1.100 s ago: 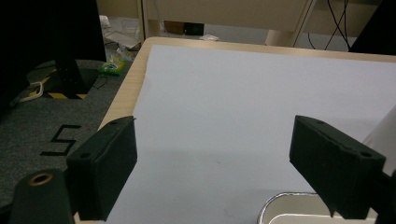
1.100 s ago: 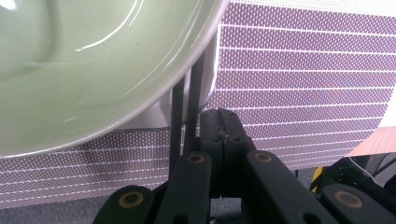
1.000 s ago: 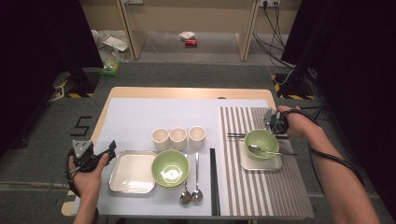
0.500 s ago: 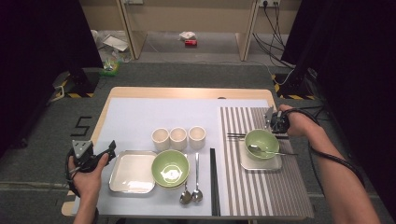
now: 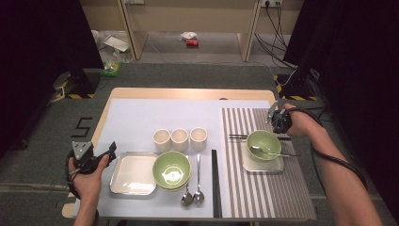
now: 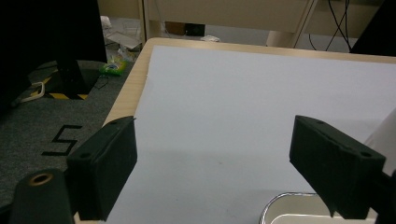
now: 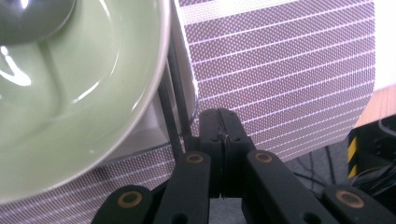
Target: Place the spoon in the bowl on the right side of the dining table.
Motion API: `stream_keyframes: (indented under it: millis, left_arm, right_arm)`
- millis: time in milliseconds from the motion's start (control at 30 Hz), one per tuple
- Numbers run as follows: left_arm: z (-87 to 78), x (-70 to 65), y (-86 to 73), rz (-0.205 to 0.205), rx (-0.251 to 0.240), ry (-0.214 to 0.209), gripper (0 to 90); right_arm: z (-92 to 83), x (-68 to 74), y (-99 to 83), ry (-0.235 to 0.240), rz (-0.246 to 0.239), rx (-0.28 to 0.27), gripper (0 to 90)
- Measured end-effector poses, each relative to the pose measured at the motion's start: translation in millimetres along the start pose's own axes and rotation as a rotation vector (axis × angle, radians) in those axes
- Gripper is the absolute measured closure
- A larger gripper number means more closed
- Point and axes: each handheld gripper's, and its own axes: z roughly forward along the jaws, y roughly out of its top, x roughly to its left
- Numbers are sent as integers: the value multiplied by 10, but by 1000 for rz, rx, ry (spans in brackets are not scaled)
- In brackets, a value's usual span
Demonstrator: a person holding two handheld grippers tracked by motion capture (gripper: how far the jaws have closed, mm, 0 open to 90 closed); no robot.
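Left gripper [image 5: 110, 151]: near the table's front-left corner, held level, pointing toward the middle of the table; jaws spread wide with nothing between them, seen plainly in the left gripper view [image 6: 212, 168].
White tray [image 5: 134, 173]: just beside the left gripper, its rounded corner showing at the bottom of the left gripper view [image 6: 285, 212]; untouched.
Right gripper [image 5: 274, 123]: at the far side of the striped mat [image 5: 263, 197]; in the right gripper view [image 7: 224, 135] the two jaws are pressed flat together, and I cannot tell whether anything thin is pinched there.
Chopsticks [image 5: 244, 137]: the thing in hand, by my reading; they lie crosswise on the mat, passing behind the green bowl [image 5: 263, 142], right end under the right gripper's tips. In the right gripper view [image 7: 173, 105] the dark sticks run up from the jaw tips along the bowl's rim.
Key relation: chopsticks' long axis runs left-right, with the jaws at its right end; the right hand is by far the nearer.
Bowl contents: a spoon [image 5: 270, 152] rests inside.
Likely next: nudging or lifting the chopsticks' end.
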Motion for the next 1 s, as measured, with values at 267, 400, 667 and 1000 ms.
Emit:
stream_keyframes:
  millis: [267,400,667,1000]
  left_arm:
    - [5,-6,0,4,3,-4,140]
    - [10,-10,0,2,1,-3,140]
    - [8,-6,13,4,1,-1,140]
    - [13,5,17,1,-1,-1,141]
  right_arm:
    - [-19,-14,-11,-11,184,-23,861]
    - [-57,-9,-10,-1,351,-22,845]
    - [-120,3,-9,0,573,-54,745]
    - [-113,20,-25,-7,746,-104,702]
